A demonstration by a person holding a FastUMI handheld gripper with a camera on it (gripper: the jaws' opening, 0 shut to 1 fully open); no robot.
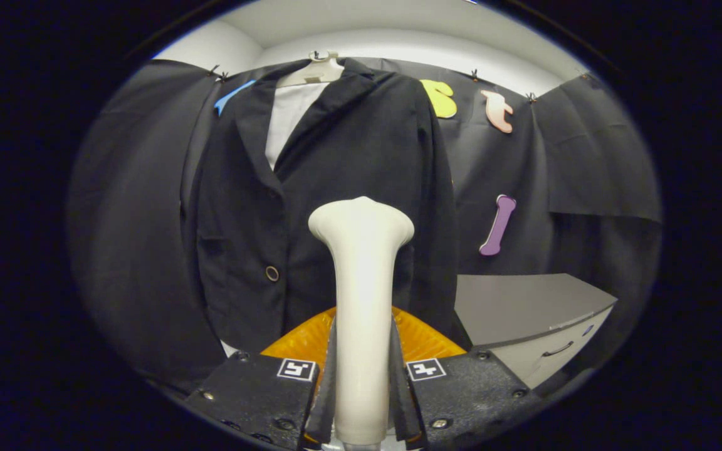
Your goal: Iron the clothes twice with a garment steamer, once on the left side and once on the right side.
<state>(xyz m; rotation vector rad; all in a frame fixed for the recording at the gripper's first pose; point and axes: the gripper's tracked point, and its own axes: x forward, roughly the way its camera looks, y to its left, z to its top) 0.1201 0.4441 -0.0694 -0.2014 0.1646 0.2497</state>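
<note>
Steamer (361, 300), smooth cream plastic with a slim neck flaring to a wide head, stands upright between the fingers. Gripper (361, 376) is closed on its handle, both black textured fingers (329, 376) pressing its sides; each carries a square black-and-white marker. Behind the handle sits a ribbed orange part (423, 341). Beyond the head hangs a dark matte jacket (336, 175) with a round button (271, 273), on a pale hanger (314, 72). Alongside the jacket stands a grey cabinet (524, 307) with a drawer handle. No legible writing.

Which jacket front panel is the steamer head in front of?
The buttonless panel beside the cabinet. The steamer, clamped in the hand-held gripper, rises before that half of the jacket, clear of the button.
</note>
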